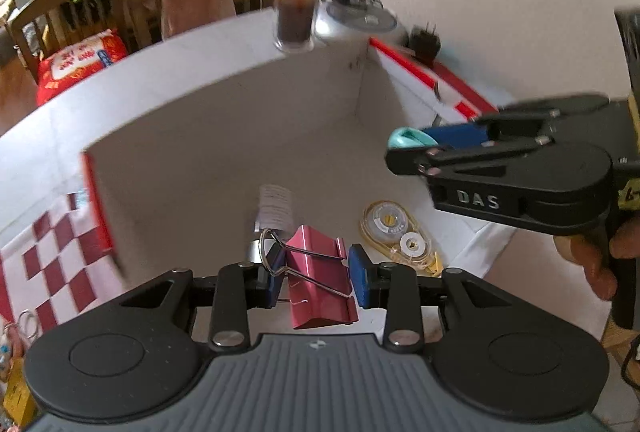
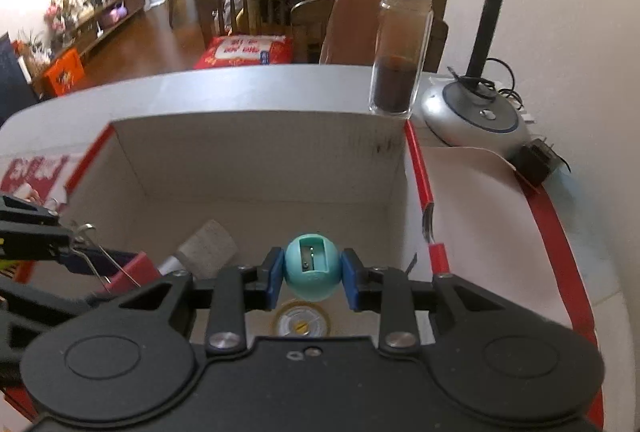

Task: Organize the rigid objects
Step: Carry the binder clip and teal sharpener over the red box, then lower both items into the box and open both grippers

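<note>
My left gripper is shut on a red binder clip and holds it over the open white cardboard box. My right gripper is shut on a teal egg-shaped pencil sharpener, also over the box; it shows from the side in the left wrist view. A yellow correction tape dispenser lies on the box floor, partly hidden under the right gripper. A grey block eraser and a labelled white item also lie inside.
A glass jar with dark contents stands at the box's far corner. A lamp base and a black plug sit to the right by the wall. Box flaps have red trim. Wooden chairs stand beyond the table.
</note>
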